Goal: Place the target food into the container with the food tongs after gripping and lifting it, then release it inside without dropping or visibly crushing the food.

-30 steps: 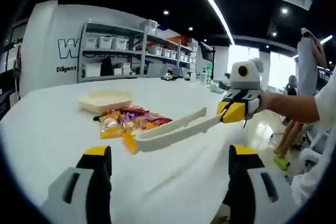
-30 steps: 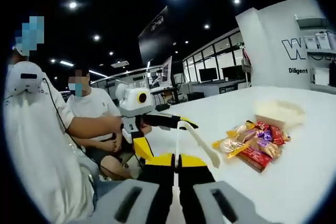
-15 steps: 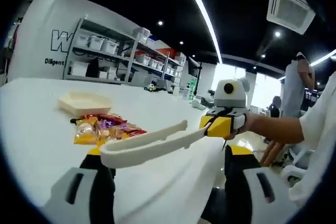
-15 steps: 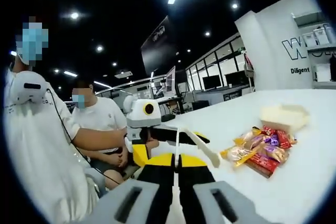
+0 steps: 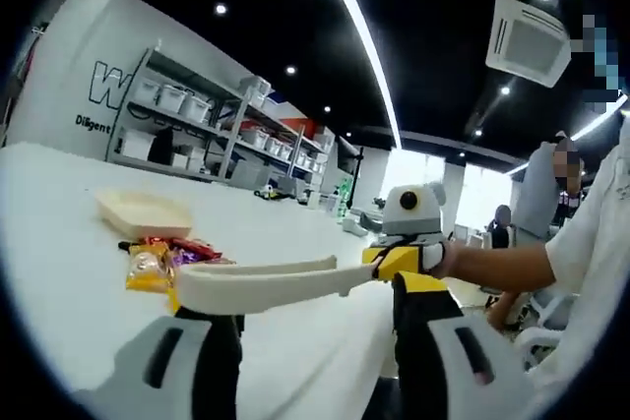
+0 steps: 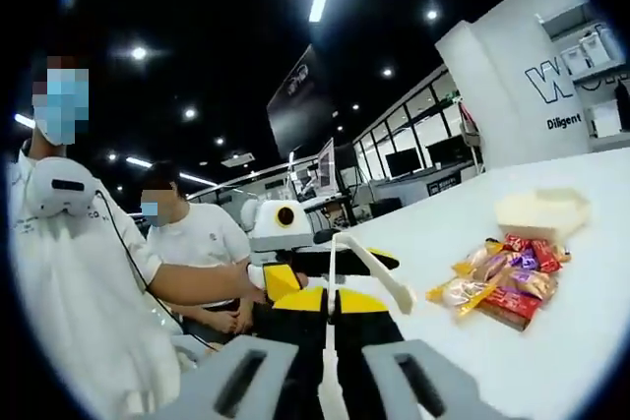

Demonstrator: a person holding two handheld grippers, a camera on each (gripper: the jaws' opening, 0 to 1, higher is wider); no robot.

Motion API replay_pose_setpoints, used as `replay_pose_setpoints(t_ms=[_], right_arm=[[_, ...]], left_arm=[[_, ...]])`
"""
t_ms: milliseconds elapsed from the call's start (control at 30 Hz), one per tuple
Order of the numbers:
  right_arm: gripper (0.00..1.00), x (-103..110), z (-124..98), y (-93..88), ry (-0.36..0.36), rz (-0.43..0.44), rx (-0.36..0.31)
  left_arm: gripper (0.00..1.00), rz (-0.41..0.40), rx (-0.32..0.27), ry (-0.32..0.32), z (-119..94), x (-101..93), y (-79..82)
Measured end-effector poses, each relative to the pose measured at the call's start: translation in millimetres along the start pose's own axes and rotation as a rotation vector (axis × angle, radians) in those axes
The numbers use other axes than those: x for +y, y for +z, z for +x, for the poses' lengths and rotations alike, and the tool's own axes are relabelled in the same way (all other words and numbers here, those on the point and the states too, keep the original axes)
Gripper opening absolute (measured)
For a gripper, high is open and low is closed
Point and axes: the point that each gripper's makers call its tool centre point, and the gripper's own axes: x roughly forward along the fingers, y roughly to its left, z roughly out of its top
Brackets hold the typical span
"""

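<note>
right gripper (image 6: 331, 304) has its jaws clamped on the handle end of the food tongs (image 6: 369, 265); the tongs run forward and up from the jaws, arms slightly spread, tips in the air and nothing between them. left gripper (image 5: 315, 341) jaws stand wide apart, nothing in them, low over the table (image 5: 59, 243).

target food: a pile of wrapped snacks (image 6: 500, 280) on the table, with the shallow cream container (image 6: 543, 213) just beyond it, close or touching, hard to say at this angle. can't tell which packet is the target.

key relation: in the right gripper view the pile lies ahead and to the right of the tong tips, well apart and lower. the tongs' long axis points left of the pile, so my read is the next move needs a swing right plus a drop before closing. right gripper is the working one; the left isn't set up to help.

left gripper view gives the side-on look: tongs (image 5: 258, 282) lie near level, held by the right gripper (image 5: 399, 261), tips hanging just short of the snacks (image 5: 157, 261) with the container (image 5: 146, 213) behind. it gives the height above the table better than the end-on right gripper view does.
</note>
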Motion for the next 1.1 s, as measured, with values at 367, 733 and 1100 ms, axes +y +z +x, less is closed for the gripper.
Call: replay_pose_setpoints(t_ms=[367, 733, 1100], right_arm=[[0.0, 12.3, 1.5, 18.1, 0.063, 0.027, -0.081], [0.0, 20.5, 4.6, 20.1, 0.083, 0.011, -0.08], [0.0, 5.8, 6.9, 0.5, 0.015, -0.03, 0.039]], left_arm=[[0.52, 0.027, -0.083, -0.058, 4.8, -17.1, 26.0], [0.38, -0.011, -0.135, -0.074, 0.8, -15.9, 42.0], [0.3, -0.014, -0.075, -0.067, 1.3, -14.0, 30.3]])
